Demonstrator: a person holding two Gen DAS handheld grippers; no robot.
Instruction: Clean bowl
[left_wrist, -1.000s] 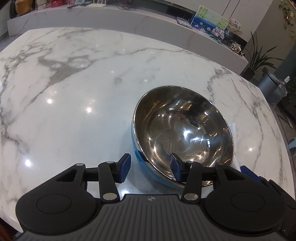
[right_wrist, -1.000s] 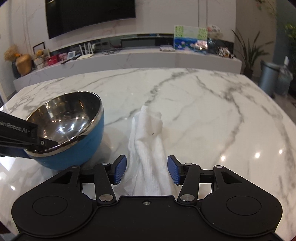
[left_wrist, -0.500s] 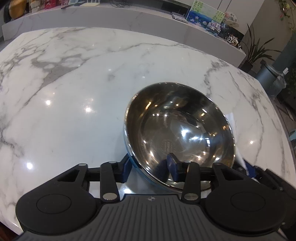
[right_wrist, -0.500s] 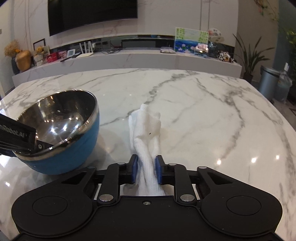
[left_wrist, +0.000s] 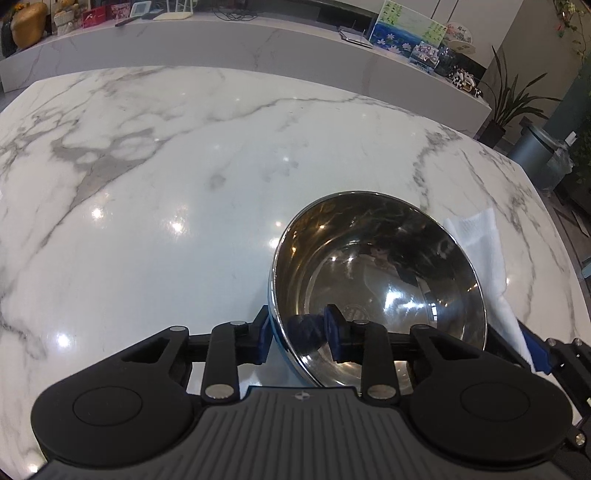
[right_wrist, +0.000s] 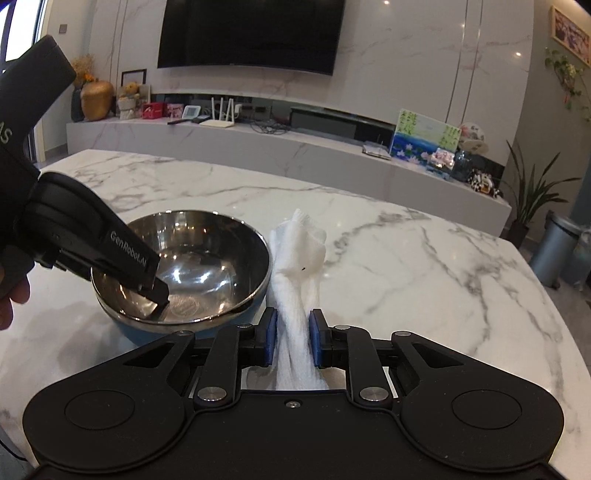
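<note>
A steel bowl (left_wrist: 376, 280) with a blue outside sits on the marble table; it also shows in the right wrist view (right_wrist: 184, 258). My left gripper (left_wrist: 299, 338) is shut on the bowl's near rim, one finger outside, one inside. My right gripper (right_wrist: 291, 338) is shut on a white cloth (right_wrist: 297, 273) and holds it up just right of the bowl. The cloth (left_wrist: 480, 240) also shows past the bowl in the left wrist view.
The marble table (left_wrist: 184, 184) spreads wide to the left and far side. Its right edge (right_wrist: 554, 314) is near. A low marble shelf (right_wrist: 295, 147) with ornaments stands behind, and a bin (right_wrist: 554, 251) on the floor at right.
My right gripper closed on the cloth and lifted it off the table. My left gripper closed on the bowl's rim and the bowl tilted level.
</note>
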